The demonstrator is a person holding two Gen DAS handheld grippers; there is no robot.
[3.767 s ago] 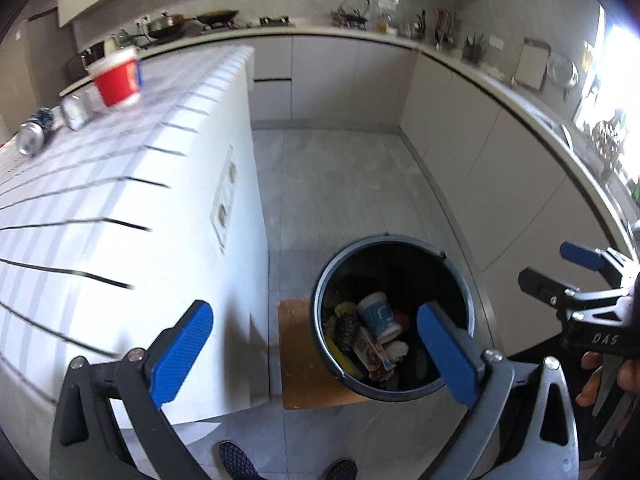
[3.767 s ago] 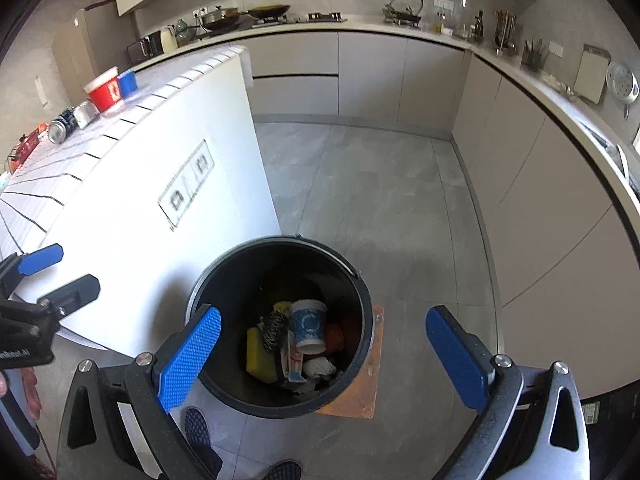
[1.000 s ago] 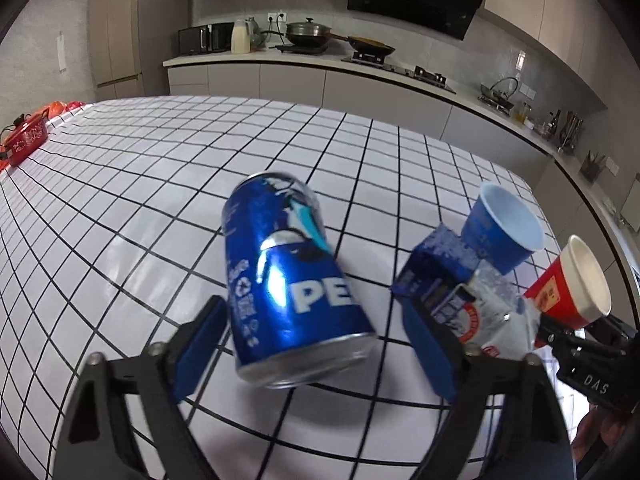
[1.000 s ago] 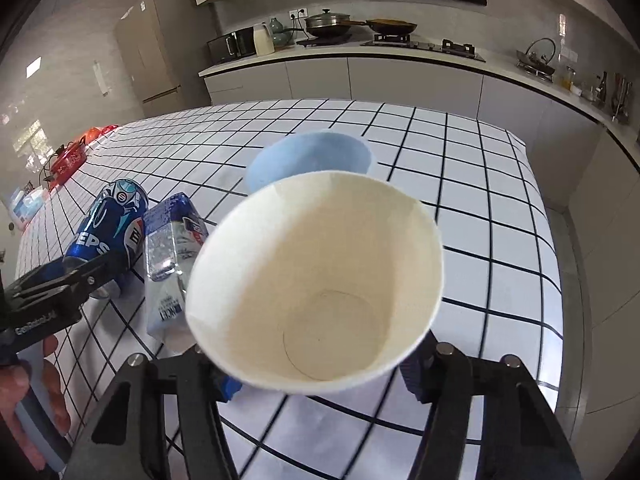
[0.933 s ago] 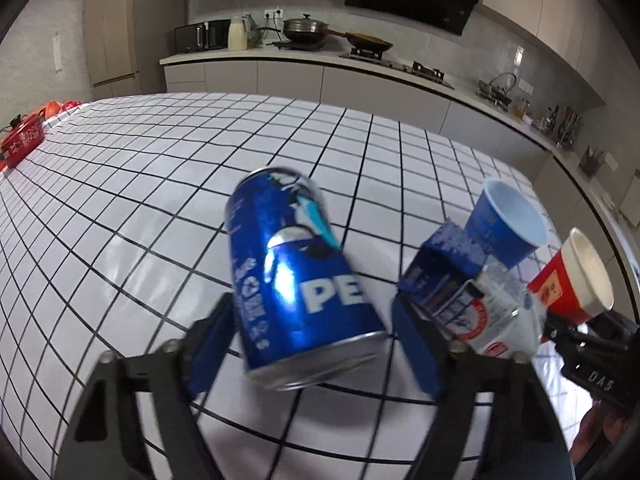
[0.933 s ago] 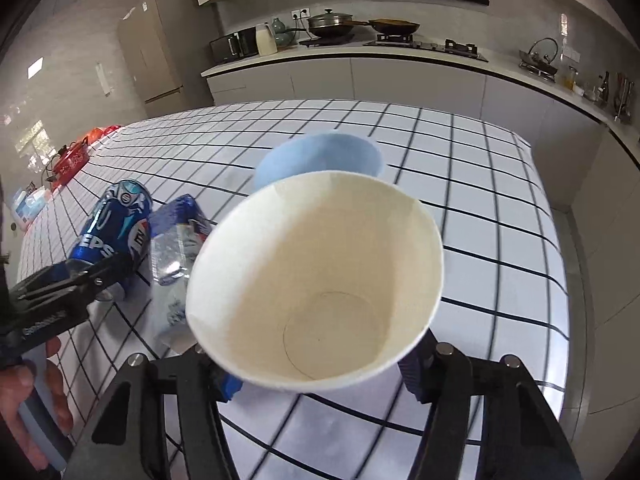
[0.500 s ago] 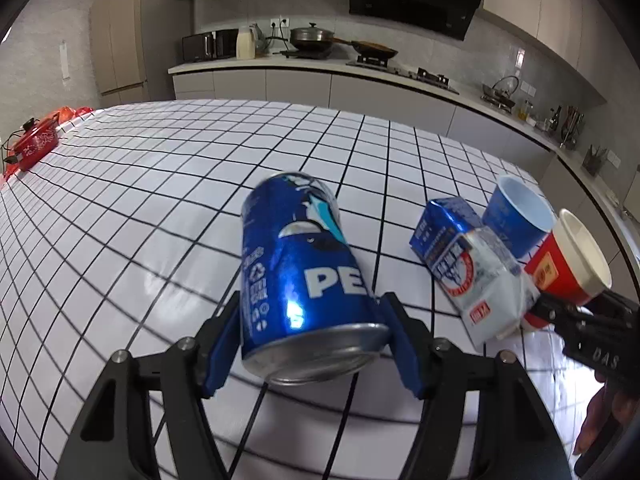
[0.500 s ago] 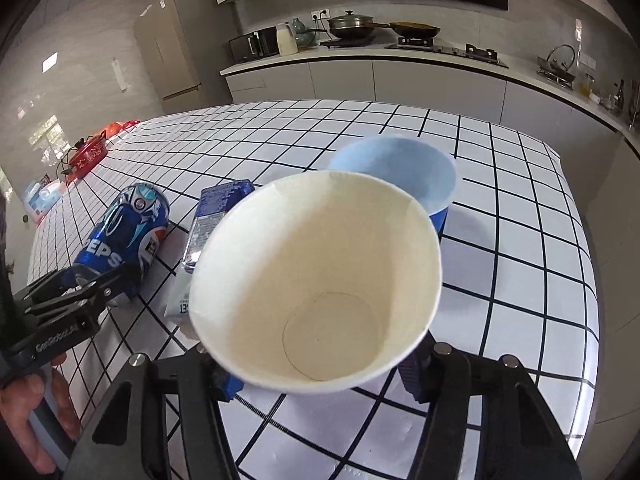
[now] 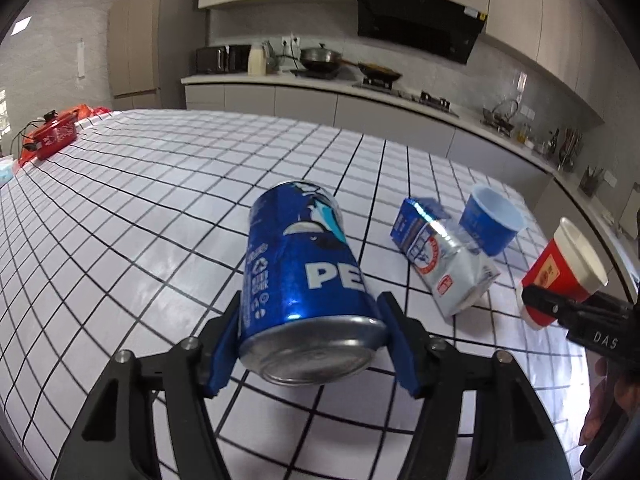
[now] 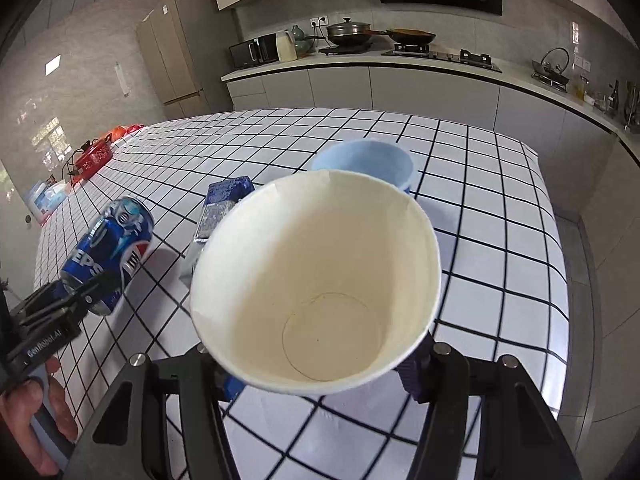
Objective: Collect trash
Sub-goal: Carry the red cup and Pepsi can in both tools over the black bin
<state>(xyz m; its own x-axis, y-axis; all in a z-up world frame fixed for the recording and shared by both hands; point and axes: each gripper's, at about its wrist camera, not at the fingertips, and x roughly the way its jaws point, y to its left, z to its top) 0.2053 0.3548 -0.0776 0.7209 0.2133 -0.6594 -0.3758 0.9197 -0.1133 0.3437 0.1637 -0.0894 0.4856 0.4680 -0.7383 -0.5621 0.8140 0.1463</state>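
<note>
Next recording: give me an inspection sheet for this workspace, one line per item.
Surface: white checked tabletop.
Job's things: Pepsi can and red paper cup, both gripped; crushed carton lying flat; blue cup beside it.
Clutter: red pot at the far edge.
Grippers: left hand-held gripper closing on the can; right hand-held gripper clamps the paper cup.
Cables: a cord by the red pot.
Surroundings: kitchen counter, stove, pans.

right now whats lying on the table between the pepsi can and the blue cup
A crumpled blue and silver carton lies on its side between the Pepsi can and the blue cup. It shows best in the left wrist view.
</note>
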